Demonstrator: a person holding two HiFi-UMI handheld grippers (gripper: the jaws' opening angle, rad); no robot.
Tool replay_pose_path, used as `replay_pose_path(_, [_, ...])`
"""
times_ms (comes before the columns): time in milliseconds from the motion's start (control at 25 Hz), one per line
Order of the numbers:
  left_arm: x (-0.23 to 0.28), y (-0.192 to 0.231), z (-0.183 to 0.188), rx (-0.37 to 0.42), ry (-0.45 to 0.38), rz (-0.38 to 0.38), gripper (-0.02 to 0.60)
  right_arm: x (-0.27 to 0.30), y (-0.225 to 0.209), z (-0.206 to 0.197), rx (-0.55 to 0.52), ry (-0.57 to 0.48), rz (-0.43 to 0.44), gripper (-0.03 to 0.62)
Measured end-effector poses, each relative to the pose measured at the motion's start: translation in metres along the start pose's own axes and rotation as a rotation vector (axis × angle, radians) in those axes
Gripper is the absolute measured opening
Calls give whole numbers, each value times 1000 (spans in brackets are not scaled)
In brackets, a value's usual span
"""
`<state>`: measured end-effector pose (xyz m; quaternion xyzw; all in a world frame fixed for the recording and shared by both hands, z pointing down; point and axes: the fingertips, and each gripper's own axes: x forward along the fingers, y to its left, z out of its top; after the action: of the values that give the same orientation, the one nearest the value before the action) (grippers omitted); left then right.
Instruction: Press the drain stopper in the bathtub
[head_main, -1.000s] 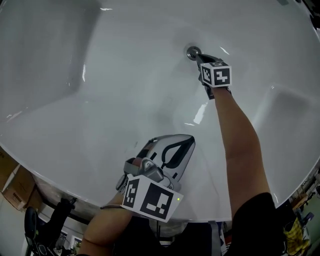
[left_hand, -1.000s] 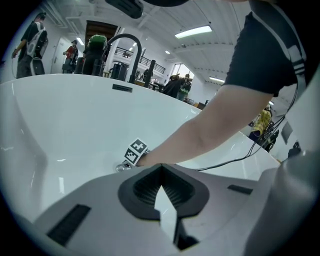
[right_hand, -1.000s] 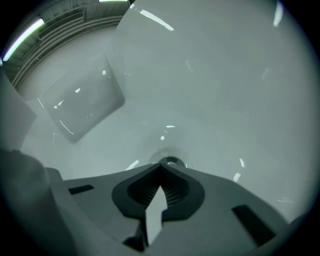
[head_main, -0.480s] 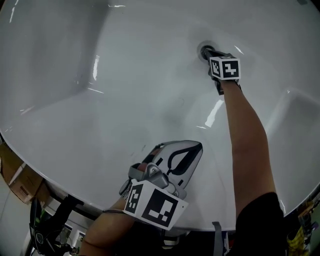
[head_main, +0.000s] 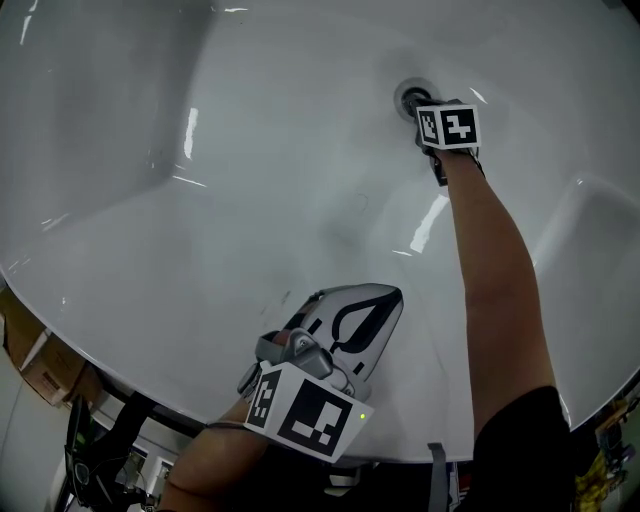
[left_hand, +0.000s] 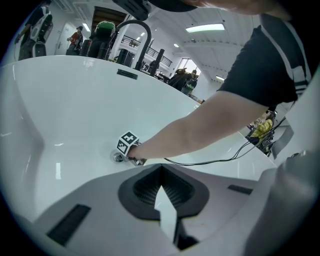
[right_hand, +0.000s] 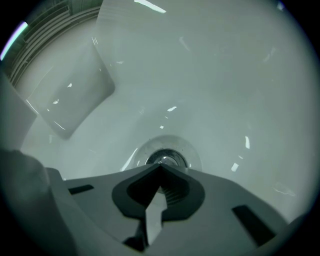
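The round chrome drain stopper (head_main: 406, 96) sits in the floor of the white bathtub (head_main: 250, 170), at the far end. My right gripper (head_main: 418, 106) is stretched out to it, jaws shut, and its marker cube hides part of the stopper. In the right gripper view the shut tips (right_hand: 161, 168) lie right over the near rim of the drain stopper (right_hand: 169, 157); I cannot tell whether they touch it. My left gripper (head_main: 382, 297) is shut and holds nothing, near the tub's front rim. Its own view shows the drain stopper (left_hand: 118, 157) far ahead of the left gripper (left_hand: 161, 169).
A flat moulded recess (right_hand: 70, 102) lies in the tub wall to the left of the drain. A black cable (left_hand: 220, 159) runs over the tub rim under my right arm. Cardboard boxes (head_main: 40, 375) stand on the floor outside the tub.
My right gripper has crept forward so that its cube now covers part of the stopper. My head view has shifted a little. The left gripper has stayed put.
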<state>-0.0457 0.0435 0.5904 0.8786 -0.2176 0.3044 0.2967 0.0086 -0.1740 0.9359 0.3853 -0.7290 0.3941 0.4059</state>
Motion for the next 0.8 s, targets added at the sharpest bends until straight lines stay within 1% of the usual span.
replay_pose_path(240, [2, -2, -2, -14, 4, -9, 6, 0, 1, 0, -26, 24, -16, 11])
replay_pose_path(360, [1, -2, 0, -16, 1, -10, 6, 2, 1, 1, -45, 33, -38, 11])
replay_pose_path(680, [2, -2, 2, -1, -4, -9, 6, 5, 0, 3, -73, 58, -62, 11])
replay_pose_path(760, [3, 0, 0, 8, -2, -6, 6, 6, -1, 3, -54, 51, -75, 11])
replay_pose_path(800, [3, 1, -1, 15, -1, -4, 6, 5, -2, 3, -7, 36, -73, 11])
